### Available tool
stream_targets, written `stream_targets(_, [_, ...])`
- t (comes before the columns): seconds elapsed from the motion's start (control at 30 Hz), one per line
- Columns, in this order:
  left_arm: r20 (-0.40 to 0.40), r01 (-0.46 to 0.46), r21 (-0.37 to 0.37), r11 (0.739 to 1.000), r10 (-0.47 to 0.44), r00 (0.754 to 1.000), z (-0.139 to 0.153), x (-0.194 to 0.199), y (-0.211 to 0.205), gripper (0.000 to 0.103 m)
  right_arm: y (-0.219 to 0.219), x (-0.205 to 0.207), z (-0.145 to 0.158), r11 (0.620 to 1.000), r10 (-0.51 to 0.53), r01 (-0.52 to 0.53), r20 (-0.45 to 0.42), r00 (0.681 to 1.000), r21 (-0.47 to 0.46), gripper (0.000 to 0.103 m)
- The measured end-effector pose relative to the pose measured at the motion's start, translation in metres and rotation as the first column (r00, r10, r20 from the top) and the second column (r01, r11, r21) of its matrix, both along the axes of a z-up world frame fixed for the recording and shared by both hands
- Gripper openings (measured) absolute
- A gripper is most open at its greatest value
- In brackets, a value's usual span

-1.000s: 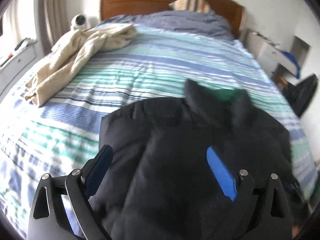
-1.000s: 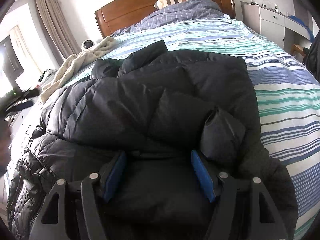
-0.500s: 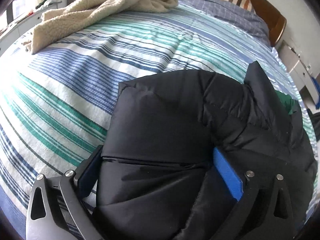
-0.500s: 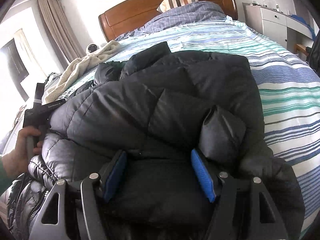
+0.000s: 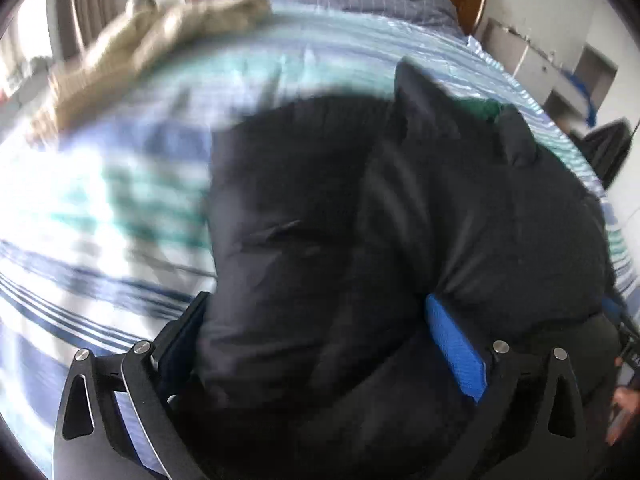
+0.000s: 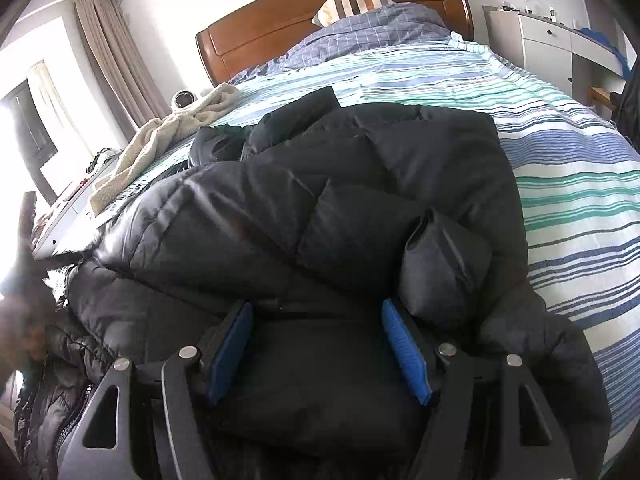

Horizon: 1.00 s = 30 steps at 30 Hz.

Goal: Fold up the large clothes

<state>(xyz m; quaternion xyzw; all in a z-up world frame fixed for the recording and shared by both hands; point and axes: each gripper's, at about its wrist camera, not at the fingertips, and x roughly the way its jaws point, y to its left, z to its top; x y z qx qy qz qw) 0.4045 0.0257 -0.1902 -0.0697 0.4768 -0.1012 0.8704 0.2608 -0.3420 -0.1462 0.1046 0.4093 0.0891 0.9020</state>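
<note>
The black jacket (image 6: 360,208) lies folded on the striped bed (image 6: 568,168). The left gripper (image 5: 320,332) has its fingers wide apart, with a thick fold of jacket between them. The right gripper (image 6: 320,344) is also open, jacket fabric lying between its blue pads (image 6: 404,348).

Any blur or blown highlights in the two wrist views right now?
Left wrist: heavy motion blur over the striped bedspread and beige blanket; the black jacket loses its seams; whites on the left wash out. Right wrist: sharp, jacket quilting readable, but the window is blown out. Fisheye bends the headboard.
</note>
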Motion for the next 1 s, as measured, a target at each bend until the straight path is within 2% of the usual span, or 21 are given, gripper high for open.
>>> stream_targets(0.07, [-0.007,-0.024,-0.041,0.999,0.023,1.000,-0.001,0.005,0.007,0.103,0.001,0.000,0.000,1.000,-0.001,0.001,0.000,1.000,-0.005,0.069])
stream_targets(0.17, [0.007,-0.027,0.019,0.999,0.027,1.000,0.007,0.000,0.000,0.103,0.000,0.000,0.000,1.000,-0.001,0.001,0.001,1.000,-0.001,0.069])
stream_targets(0.23, [0.012,-0.045,0.052,0.998,0.044,0.999,0.021,-0.012,-0.003,0.098,0.000,0.000,0.000,1.000,-0.001,0.001,0.001,1.000,0.001,0.069])
stream_targets(0.33, [0.089,0.016,0.056,0.998,-0.021,0.996,0.057,-0.053,-0.015,0.098,0.000,0.000,0.000,1.000,-0.002,0.002,0.004,1.000,0.004,0.069])
stream_targets(0.4, [0.151,0.086,0.125,0.988,-0.105,0.983,0.072,-0.086,-0.031,0.101,0.000,0.000,0.000,1.000,-0.003,0.003,0.005,1.000,0.005,0.069])
stream_targets(0.43, [0.155,0.112,0.144,0.983,-0.134,0.979,0.071,-0.095,-0.038,0.102,0.000,0.000,0.000,1.000,-0.003,0.003,0.005,1.000,0.004,0.069])
stream_targets(0.5, [0.114,0.152,0.216,0.964,-0.180,0.977,0.053,-0.107,-0.051,0.102,0.000,0.000,0.000,1.000,-0.004,0.004,0.005,1.000,0.004,0.069])
stream_targets(0.53, [0.066,0.155,0.249,0.956,-0.177,0.982,0.034,-0.106,-0.052,0.103,0.000,0.000,0.000,1.000,-0.004,0.003,0.004,1.000,0.004,0.069])
stream_targets(0.57, [0.039,0.150,0.231,0.961,-0.163,0.986,0.021,-0.104,-0.047,0.102,0.000,0.000,0.000,1.000,-0.003,0.003,0.003,1.000,0.003,0.069])
stream_targets(0.6, [0.039,0.117,0.158,0.981,-0.124,0.992,0.010,-0.101,-0.037,0.103,0.000,0.000,0.000,1.000,-0.003,0.003,0.001,1.000,0.000,0.069])
stream_targets(0.63, [0.034,0.103,0.138,0.985,-0.108,0.994,0.008,-0.096,-0.036,0.103,0.001,0.001,0.001,1.000,-0.004,0.004,-0.002,1.000,-0.007,0.069])
stream_targets(0.83, [0.015,0.090,0.198,0.976,-0.095,0.995,0.013,-0.094,-0.048,0.103,0.004,0.003,0.004,0.999,-0.004,0.003,-0.019,1.000,-0.044,0.069])
stream_targets(0.93, [-0.015,0.068,0.209,0.976,-0.066,0.998,0.037,-0.108,-0.048,0.099,0.004,-0.001,0.022,0.998,0.000,-0.004,-0.068,0.998,-0.066,0.069])
stream_targets(1.0, [-0.018,0.084,0.231,0.969,-0.083,0.996,0.059,-0.125,-0.053,0.099,0.006,-0.019,0.041,0.998,0.007,-0.011,-0.071,0.997,-0.060,0.069])
